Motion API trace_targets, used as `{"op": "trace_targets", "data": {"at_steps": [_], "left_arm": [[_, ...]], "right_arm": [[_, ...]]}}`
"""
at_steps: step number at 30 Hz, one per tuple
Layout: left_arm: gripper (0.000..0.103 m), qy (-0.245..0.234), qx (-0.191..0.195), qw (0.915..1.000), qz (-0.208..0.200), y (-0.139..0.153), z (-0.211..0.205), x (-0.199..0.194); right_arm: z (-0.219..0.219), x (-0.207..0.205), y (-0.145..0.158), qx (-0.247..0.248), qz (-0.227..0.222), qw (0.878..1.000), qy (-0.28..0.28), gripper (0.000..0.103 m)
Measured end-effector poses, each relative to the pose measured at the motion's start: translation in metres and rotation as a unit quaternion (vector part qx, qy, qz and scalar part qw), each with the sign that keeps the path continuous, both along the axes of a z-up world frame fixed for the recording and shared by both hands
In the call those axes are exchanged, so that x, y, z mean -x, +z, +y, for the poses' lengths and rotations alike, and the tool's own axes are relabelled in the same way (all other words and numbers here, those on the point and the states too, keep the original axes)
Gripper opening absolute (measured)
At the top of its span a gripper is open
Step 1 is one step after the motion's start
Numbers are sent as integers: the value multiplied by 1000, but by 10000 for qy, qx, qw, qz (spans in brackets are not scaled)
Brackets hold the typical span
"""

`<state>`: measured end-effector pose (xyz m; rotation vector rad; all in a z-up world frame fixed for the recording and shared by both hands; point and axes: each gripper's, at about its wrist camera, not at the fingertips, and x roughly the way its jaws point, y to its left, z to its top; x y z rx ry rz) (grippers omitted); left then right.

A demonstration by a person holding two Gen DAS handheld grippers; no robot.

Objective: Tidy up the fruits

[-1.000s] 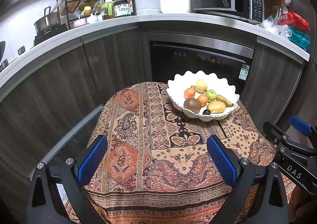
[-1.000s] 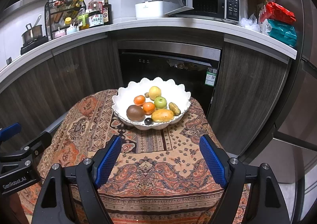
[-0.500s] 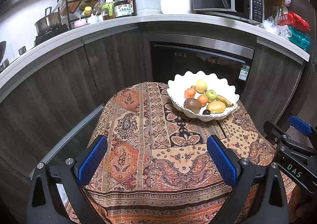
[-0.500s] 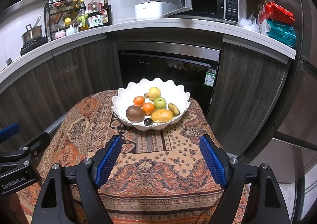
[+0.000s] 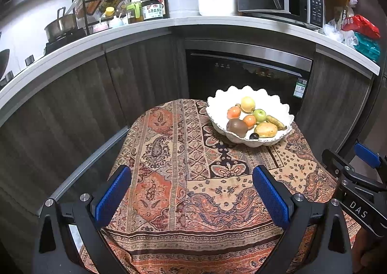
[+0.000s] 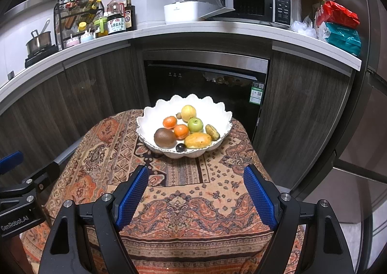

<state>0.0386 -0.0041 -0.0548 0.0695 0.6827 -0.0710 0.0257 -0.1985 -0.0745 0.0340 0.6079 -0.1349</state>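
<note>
Well — mixed fruits [image 6: 186, 130] heaped in scalloped white bowl [image 6: 150, 116]

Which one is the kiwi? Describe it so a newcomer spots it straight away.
On the patterned tablecloth stands a white scalloped bowl of fruit. The kiwi lies at the bowl's near left, beside a small dark plum. It is the only dull brown fruit, bigger than the two oranges behind it.

A home kitchen: a microwave [image 6: 244, 0], rice cooker [image 6: 181, 11] and sauce bottles [image 6: 116, 21] line the counter [image 6: 193, 30].
</note>
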Motion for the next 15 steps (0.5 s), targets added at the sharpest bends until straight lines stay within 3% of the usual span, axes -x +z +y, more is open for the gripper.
{"op": "trace_targets", "data": {"at_steps": [15], "left_arm": [[102,4,101,9999,128,-4,-2,0]], "right_arm": [[0,1,-3,-16,45,10000,11,81]]}}
